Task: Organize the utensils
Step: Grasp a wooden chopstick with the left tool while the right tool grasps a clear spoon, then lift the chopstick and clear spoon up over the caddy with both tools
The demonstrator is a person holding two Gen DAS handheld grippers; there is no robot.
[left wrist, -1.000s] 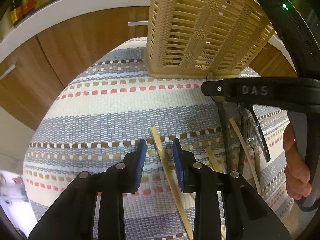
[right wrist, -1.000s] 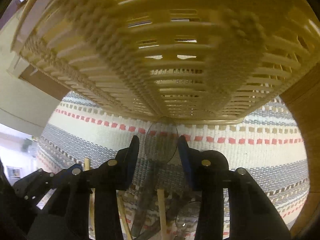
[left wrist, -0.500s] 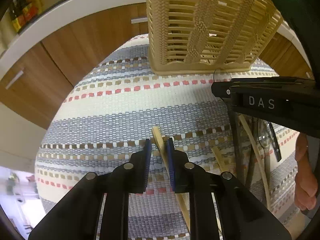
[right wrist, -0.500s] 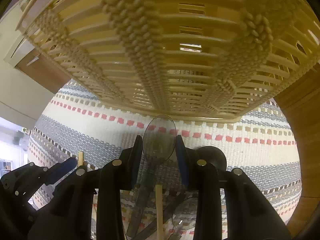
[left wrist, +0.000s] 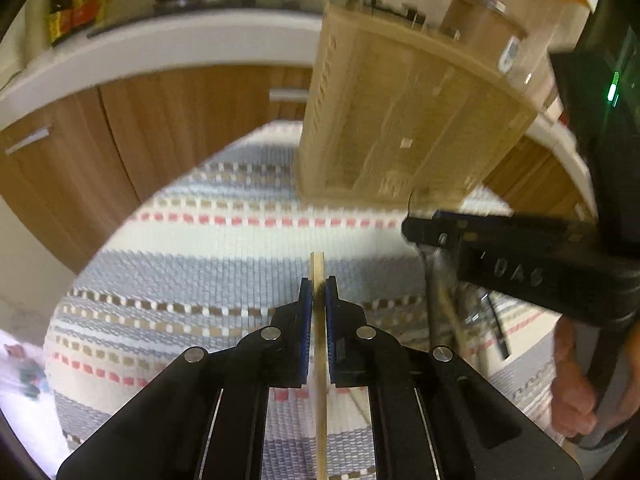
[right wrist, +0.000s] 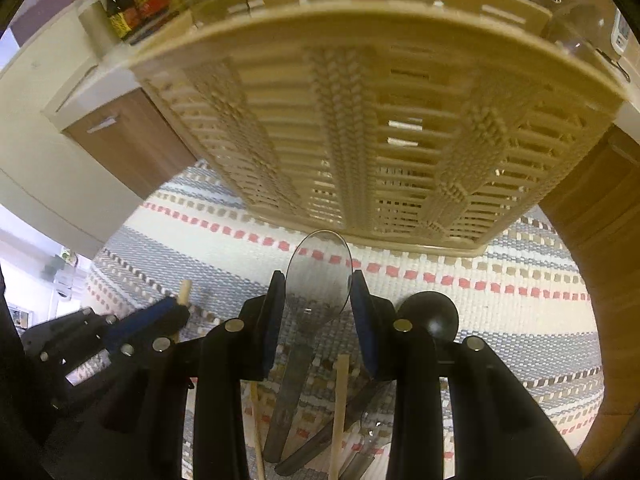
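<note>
L hand-held gripper (left wrist: 316, 292): clamped on wooden chopstick (left wrist: 319, 276); stick runs straight btwn the blue pads (left wrist: 306, 300), tip poking out past them, above striped mat (left wrist: 200, 256).
R hand-held gripper (right wrist: 318, 292): pads set against both sides of clear plastic spoon (right wrist: 319, 268) at its bowl; bowl sticks out fwd, handle trails back under gripper. Looks gripped.
Basket (right wrist: 360, 120): beige slatted, standing on mat just beyond spoon bowl; blurred in L view.
Other utensils: black spoon (right wrist: 430, 318) beside R gripper; another chopstick (right wrist: 340, 400) + dark cutlery in a pile on mat beneath R gripper.
Bkgd: wood cabinets (left wrist: 140, 128), bottles (right wrist: 128, 4) on surface.
</note>
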